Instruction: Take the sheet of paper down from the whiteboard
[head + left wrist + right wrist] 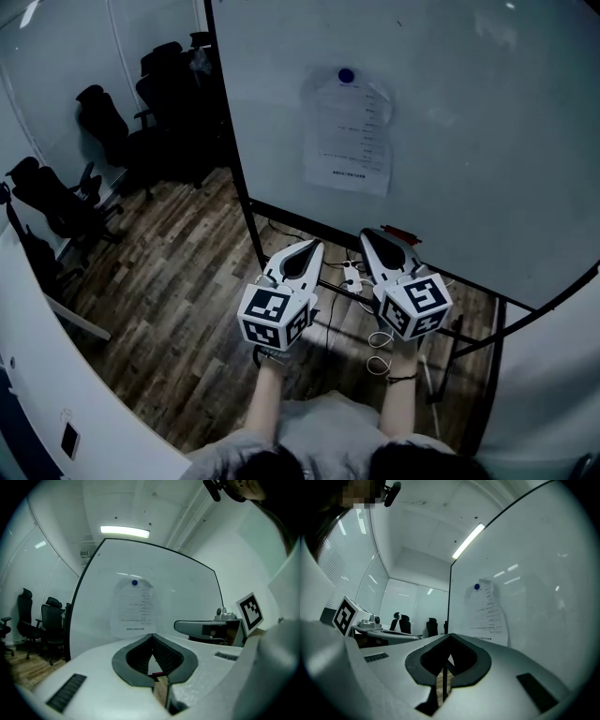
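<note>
A white sheet of paper (348, 131) with faint printed lines hangs on the whiteboard (469, 122), pinned at its top by a round blue magnet (346, 75). The paper (133, 609) and magnet (135, 582) lie straight ahead in the left gripper view; the paper (487, 612) sits to the right in the right gripper view. My left gripper (314, 246) and right gripper (367, 234) are side by side, both shut and holding nothing. They point at the board's lower part, below the sheet and apart from it.
Black office chairs (112, 131) stand at the left along a glass wall. A red object (401, 232) rests on the board's lower rail. A power strip (352, 276) and white cables (379, 350) lie on the wooden floor under the board stand.
</note>
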`<state>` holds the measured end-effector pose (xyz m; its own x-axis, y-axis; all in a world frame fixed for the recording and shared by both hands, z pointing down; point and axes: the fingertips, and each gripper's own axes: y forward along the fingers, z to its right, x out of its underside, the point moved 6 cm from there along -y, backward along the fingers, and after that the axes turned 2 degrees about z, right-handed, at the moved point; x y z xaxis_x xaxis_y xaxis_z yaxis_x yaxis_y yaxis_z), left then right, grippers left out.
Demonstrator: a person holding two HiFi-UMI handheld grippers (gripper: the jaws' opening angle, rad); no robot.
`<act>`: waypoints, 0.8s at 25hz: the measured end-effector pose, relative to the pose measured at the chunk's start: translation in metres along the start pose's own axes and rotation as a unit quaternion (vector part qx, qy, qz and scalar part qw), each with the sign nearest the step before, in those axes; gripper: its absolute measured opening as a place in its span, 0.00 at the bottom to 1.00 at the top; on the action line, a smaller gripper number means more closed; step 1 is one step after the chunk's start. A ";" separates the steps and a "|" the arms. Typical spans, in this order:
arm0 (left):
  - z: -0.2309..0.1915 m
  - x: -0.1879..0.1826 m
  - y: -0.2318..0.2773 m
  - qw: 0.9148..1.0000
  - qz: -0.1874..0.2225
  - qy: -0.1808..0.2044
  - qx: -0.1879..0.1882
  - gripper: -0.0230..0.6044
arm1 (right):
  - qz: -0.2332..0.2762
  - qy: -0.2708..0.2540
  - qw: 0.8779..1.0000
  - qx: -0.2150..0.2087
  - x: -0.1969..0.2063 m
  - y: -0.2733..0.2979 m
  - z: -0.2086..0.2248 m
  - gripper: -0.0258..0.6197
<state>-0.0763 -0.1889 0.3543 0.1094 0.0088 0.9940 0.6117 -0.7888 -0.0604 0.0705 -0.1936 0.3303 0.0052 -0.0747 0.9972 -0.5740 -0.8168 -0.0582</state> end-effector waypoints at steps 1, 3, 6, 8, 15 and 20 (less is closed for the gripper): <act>0.003 0.001 0.006 1.000 -0.001 0.001 0.000 0.04 | 0.000 0.000 1.000 -0.003 0.001 0.000 0.005 0.04; 0.008 0.001 0.015 1.000 0.000 0.003 -0.003 0.04 | 0.000 -0.001 1.000 -0.009 0.000 -0.001 0.014 0.04; 0.014 0.000 0.028 1.000 0.001 0.009 -0.011 0.04 | 0.001 -0.005 1.000 -0.013 -0.001 -0.005 0.026 0.04; 0.021 0.000 0.035 1.000 0.002 0.016 -0.015 0.04 | 0.003 -0.005 1.000 -0.014 -0.001 -0.010 0.035 0.04; 0.041 -0.001 0.053 0.999 0.010 0.050 -0.005 0.04 | 0.018 0.007 1.000 -0.014 -0.001 -0.015 0.061 0.04; 0.035 -0.020 0.070 0.996 0.037 0.082 0.022 0.04 | 0.027 -0.002 0.999 -0.027 -0.010 0.000 0.071 0.04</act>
<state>-0.0088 -0.2226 0.3274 0.0288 -0.1510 0.9881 0.6415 -0.7553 -0.1341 0.1287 -0.2331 0.3167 -0.0234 -0.1208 0.9924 -0.6161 -0.7800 -0.1095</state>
